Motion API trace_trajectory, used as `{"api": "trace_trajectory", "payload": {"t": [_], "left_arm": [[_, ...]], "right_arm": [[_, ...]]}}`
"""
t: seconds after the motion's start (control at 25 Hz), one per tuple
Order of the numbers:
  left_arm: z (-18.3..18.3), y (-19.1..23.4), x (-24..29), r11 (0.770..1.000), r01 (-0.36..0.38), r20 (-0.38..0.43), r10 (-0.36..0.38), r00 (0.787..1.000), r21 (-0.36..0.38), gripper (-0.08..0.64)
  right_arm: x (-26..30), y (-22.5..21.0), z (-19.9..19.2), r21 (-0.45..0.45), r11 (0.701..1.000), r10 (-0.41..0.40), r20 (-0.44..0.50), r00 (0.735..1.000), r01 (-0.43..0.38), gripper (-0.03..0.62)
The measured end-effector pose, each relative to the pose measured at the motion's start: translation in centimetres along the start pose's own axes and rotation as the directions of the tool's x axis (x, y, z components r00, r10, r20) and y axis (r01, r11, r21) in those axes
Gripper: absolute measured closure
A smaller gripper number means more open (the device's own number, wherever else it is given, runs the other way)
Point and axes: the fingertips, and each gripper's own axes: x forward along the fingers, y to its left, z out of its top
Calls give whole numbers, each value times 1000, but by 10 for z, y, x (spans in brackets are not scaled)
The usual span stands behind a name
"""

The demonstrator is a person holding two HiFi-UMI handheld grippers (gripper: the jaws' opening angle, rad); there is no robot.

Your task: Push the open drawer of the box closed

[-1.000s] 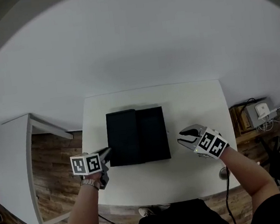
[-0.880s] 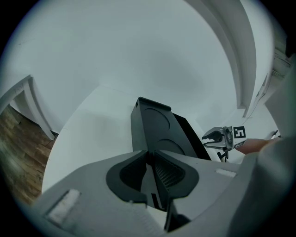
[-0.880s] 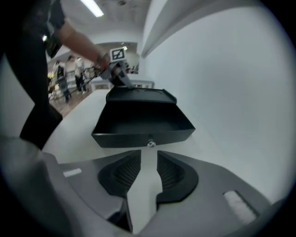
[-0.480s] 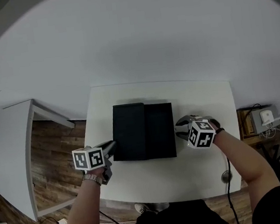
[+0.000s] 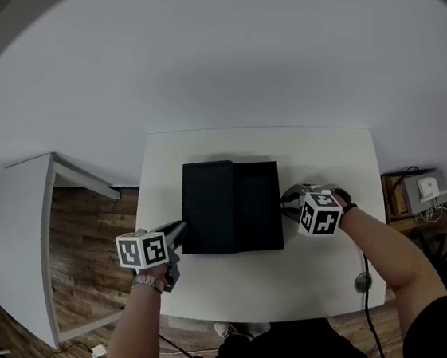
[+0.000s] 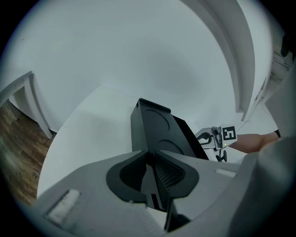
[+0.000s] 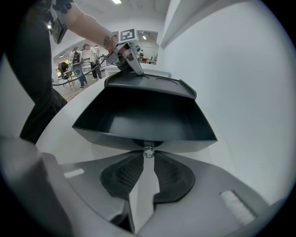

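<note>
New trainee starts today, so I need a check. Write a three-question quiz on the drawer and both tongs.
1. True or false: the drawer is fully shut.
2. What sits between the tips of the right tongs? A) nothing B) the knob C) a cable
3. Fill in: the left tongs are ___ (open/shut).
Key: 1 false, it stands open. 2 B, and the right tongs are closing on it. 3 shut.
</note>
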Motion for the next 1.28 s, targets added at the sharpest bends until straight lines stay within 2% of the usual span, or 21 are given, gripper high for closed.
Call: {"api": "trace_trajectory", "payload": {"t": [0.2, 0.44, 1.28], "left_arm": [[0, 0, 0, 1000, -12, 0, 12, 1000, 3, 497], [1, 0, 0, 1000, -24, 3, 24, 1000, -4, 497], [0, -1, 0, 1000, -9, 21, 10, 1000, -28, 497]], "right_arm": [[-3, -2, 13, 16, 1000, -11, 41, 999, 11, 522], [4, -1, 32, -6, 1000, -4, 58, 998, 4, 522], [36, -2, 83, -57, 998, 32, 59, 998, -29, 522]]}}
